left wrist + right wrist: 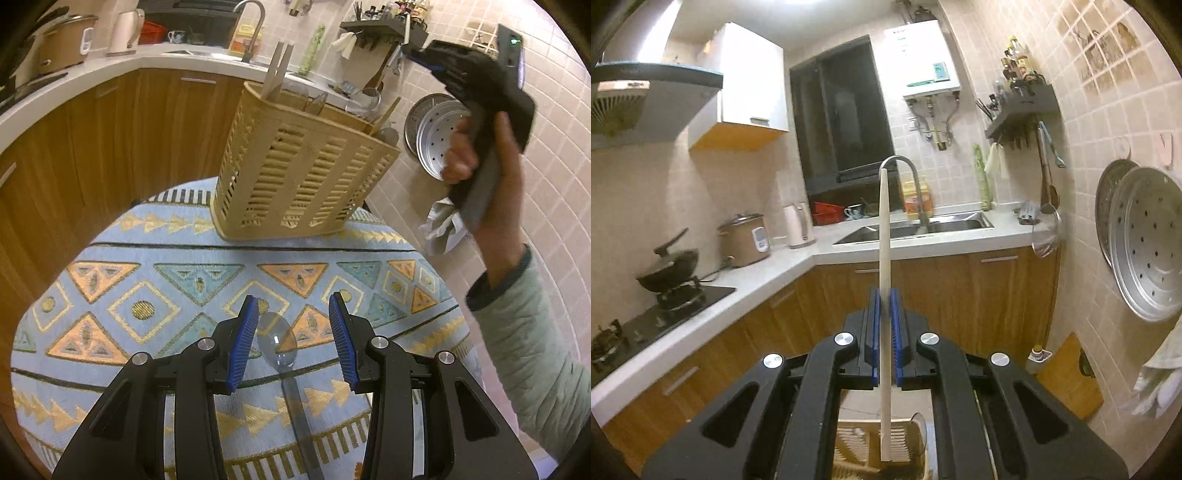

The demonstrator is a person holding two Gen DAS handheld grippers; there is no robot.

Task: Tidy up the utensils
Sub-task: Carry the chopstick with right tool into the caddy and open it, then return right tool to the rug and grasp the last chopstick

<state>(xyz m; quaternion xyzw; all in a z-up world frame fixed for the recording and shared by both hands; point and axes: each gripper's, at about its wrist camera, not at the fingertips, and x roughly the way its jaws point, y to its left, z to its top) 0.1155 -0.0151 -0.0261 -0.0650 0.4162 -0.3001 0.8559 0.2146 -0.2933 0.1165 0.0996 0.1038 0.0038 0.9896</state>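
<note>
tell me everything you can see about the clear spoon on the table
The clear spoon looks like transparent, grey-tinted plastic: an oval bowl and a long flat handle. It lies flat on the patterned tablecloth, bowl toward the utensil basket. The left gripper straddles the bowl, pads not touching it.

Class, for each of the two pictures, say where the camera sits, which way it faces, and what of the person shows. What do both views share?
Left wrist: on the left hand-held gripper, angled down at a clear spoon on the patterned cloth; the right hand shows.
Right wrist: on the right hand-held gripper, near level toward the sink, clamping a pale chopstick.
Shared: utensil basket, faucet.
</note>
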